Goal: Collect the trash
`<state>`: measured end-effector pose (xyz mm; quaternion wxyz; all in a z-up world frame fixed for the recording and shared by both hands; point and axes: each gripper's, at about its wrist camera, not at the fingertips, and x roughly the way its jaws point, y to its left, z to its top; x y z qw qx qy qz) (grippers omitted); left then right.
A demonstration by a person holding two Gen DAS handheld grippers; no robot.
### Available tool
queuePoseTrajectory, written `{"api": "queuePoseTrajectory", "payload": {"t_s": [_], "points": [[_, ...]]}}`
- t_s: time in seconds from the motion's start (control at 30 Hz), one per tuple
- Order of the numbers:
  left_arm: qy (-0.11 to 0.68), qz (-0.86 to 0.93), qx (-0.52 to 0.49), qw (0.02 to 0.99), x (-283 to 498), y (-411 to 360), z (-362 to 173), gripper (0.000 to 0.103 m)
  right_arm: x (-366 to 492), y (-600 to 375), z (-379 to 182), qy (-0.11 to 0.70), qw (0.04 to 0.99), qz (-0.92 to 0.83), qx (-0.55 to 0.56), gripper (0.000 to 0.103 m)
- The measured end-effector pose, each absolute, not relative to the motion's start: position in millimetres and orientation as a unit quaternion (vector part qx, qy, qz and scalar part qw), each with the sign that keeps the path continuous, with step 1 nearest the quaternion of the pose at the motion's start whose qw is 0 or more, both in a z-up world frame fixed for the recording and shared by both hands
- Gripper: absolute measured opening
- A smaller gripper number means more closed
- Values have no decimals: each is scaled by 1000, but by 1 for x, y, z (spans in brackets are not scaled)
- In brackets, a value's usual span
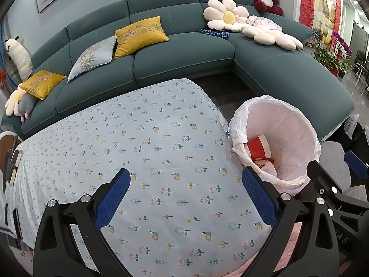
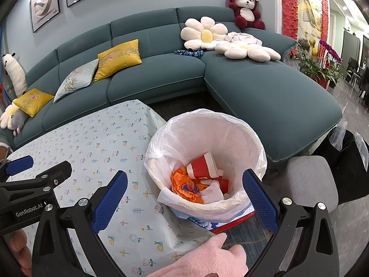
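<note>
A trash bin [image 2: 205, 124] lined with a white plastic bag stands on the floor at the table's right corner; it also shows in the left wrist view [image 1: 276, 115]. Inside lie a red and white paper cup [image 2: 203, 165], an orange crumpled wrapper [image 2: 184, 184] and white paper [image 2: 214, 191]. The cup shows in the left wrist view [image 1: 258, 150] too. My right gripper [image 2: 184, 200] is open and empty, over the bin's near rim. My left gripper [image 1: 185, 196] is open and empty above the table [image 1: 161, 138], left of the bin. Its body shows at the left of the right wrist view [image 2: 34, 184].
The table wears a pale blue flowered cloth [image 2: 92, 143]. A teal L-shaped sofa [image 1: 184, 53] with cushions and plush toys runs behind and to the right. A grey stool [image 2: 309, 180] stands right of the bin. A pink fuzzy cloth [image 2: 203, 258] lies at the bottom edge.
</note>
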<state>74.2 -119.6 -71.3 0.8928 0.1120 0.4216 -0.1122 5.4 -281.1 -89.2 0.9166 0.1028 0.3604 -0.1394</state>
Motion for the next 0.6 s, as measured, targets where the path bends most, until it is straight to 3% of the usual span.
{"api": "queuePoseTrajectory", "payload": {"t_s": [0.6], "points": [[425,-125,107,890,75,-118,-78,93,9,-283,-93,364,915,-141,102,96]]}}
